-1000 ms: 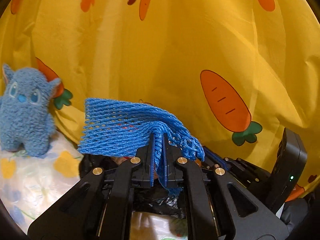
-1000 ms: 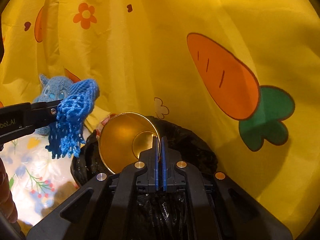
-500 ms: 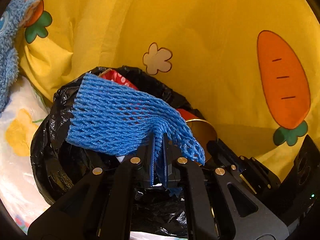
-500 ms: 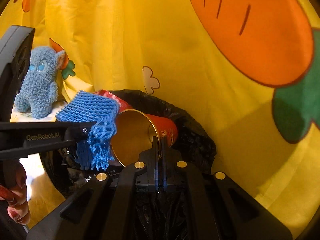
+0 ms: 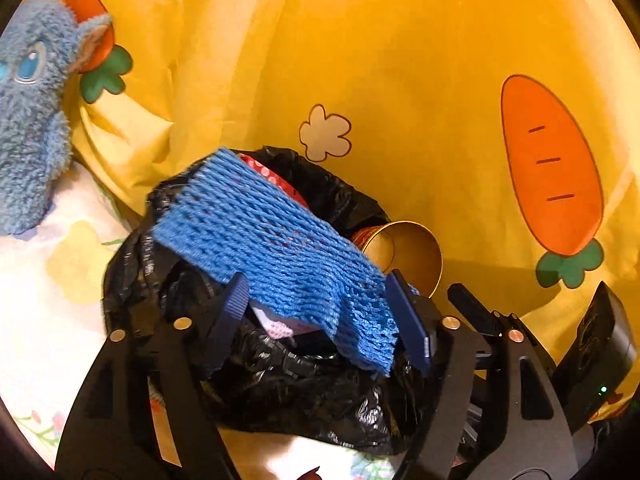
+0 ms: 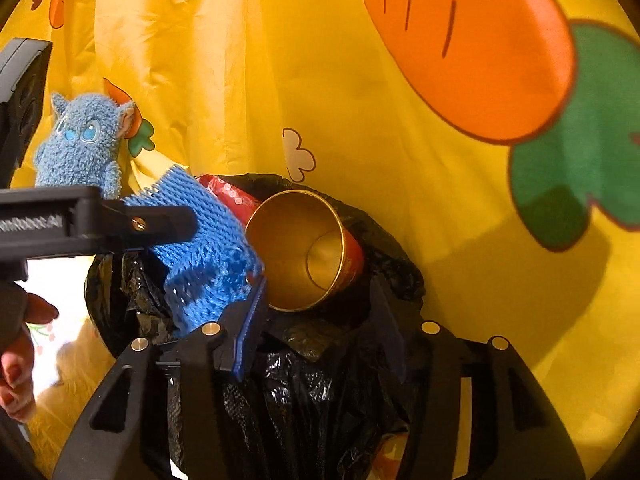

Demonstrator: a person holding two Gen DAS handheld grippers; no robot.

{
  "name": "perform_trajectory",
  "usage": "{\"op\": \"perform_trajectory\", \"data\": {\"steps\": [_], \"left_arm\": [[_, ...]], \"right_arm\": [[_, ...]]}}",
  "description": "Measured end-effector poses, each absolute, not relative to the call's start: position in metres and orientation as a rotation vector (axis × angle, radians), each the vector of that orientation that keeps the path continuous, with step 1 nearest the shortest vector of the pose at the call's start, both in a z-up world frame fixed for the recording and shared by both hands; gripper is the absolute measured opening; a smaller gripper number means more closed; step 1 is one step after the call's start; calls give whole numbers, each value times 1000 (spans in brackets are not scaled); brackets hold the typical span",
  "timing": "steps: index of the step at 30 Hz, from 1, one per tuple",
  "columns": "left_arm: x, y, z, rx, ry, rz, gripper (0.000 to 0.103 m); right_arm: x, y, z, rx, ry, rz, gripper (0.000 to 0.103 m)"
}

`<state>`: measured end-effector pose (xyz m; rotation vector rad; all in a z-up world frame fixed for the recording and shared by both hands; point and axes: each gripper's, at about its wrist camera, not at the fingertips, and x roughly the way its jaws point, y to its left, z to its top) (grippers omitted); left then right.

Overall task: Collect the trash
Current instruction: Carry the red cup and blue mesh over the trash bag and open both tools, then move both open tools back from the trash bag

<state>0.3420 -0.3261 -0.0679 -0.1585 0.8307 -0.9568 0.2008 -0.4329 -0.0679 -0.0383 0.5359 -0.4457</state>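
A blue foam net (image 5: 276, 240) hangs loose over the mouth of the black trash bag (image 5: 320, 392), between the spread fingers of my left gripper (image 5: 324, 324), which is open. It also shows in the right wrist view (image 6: 204, 248). A red cup with a gold inside (image 6: 304, 248) lies tilted over the bag (image 6: 320, 392) just ahead of my right gripper (image 6: 320, 320), which is open. The cup also shows in the left wrist view (image 5: 404, 248). A red wrapper (image 6: 228, 196) lies in the bag behind the net.
A blue plush toy (image 5: 28, 120) stands left of the bag on a pale floral cloth (image 5: 48, 280). A yellow carrot-print sheet (image 5: 400, 60) hangs close behind the bag. A hand (image 6: 16, 360) holds the left gripper at the lower left.
Both grippers have opened over the bag. The blue net has come free of the left fingers and the cup free of the right fingers; both are dropping toward the bag.
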Motion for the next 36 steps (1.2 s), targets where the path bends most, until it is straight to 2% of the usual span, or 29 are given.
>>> {"op": "perform_trajectory", "data": {"steps": [2, 6, 8, 11, 15, 17, 26, 36], "left_arm": [[339, -315, -64, -164, 804, -924, 77], [324, -291, -53, -149, 751, -831, 81], [309, -278, -47, -110, 694, -748, 85], [285, -252, -40, -83, 630, -659, 88], [246, -215, -29, -56, 558, -529, 96], [232, -196, -26, -55, 538, -477, 97], [178, -123, -6, -47, 523, -322, 98], [131, -92, -1, 38, 486, -292, 98]], "right_arm": [[197, -433, -66, -24, 526, -450, 64], [189, -430, -61, -11, 523, -451, 69], [182, -427, -58, -7, 519, -445, 79], [169, -418, -53, -7, 511, -428, 87], [159, -398, -50, -4, 538, -378, 89], [153, -387, -50, 3, 551, -354, 97], [115, -337, -33, 19, 535, -320, 97], [73, -294, -18, 31, 481, -293, 97]]}}
